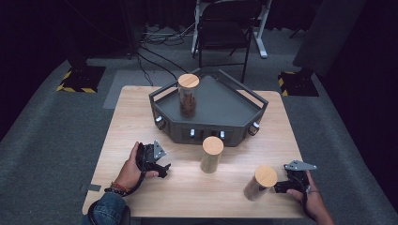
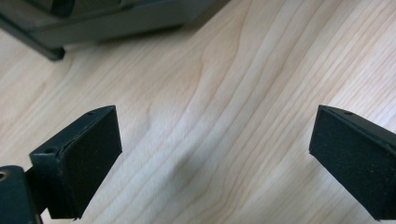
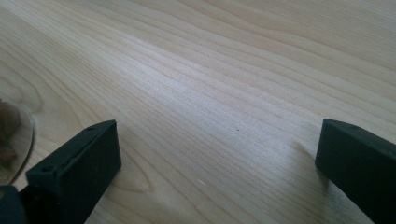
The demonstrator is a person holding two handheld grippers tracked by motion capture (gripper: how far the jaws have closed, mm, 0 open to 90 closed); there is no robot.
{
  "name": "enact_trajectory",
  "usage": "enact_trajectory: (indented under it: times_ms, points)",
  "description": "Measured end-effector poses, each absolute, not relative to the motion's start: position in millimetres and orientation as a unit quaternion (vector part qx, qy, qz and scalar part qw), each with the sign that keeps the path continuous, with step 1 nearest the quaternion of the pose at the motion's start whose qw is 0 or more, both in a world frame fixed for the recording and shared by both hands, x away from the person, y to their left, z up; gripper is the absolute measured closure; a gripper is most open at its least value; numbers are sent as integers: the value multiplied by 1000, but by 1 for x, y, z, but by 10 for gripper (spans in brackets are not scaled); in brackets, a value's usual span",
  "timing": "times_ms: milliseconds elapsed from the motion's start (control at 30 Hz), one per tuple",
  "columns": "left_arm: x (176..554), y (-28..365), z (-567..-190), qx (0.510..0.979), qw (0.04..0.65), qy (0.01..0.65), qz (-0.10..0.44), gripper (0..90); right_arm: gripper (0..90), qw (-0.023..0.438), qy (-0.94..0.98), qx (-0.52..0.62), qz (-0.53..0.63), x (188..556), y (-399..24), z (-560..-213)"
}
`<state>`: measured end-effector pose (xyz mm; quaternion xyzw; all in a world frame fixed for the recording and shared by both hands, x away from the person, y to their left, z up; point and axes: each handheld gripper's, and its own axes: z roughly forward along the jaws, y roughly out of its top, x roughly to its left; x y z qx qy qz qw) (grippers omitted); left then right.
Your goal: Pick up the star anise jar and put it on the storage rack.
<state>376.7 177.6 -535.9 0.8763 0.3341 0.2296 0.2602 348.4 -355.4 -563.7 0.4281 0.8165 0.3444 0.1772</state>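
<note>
While both claws rest spread and empty, jar loading onto tray is mid-way.
Right gripper sits just beside near jar; next: close on it. Left gripper idle; middle jar ahead.

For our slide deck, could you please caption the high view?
Both open grippers, left and right, rest on the table near two cork-lidded jars.
</note>
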Motion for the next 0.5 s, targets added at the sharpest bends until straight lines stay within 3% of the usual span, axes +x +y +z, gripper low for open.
enact_trajectory:
  times_ms: [500]
  points:
    - [375,206,-552,858,306,371,184,6,0,178,816,428,344,348,-355,-564]
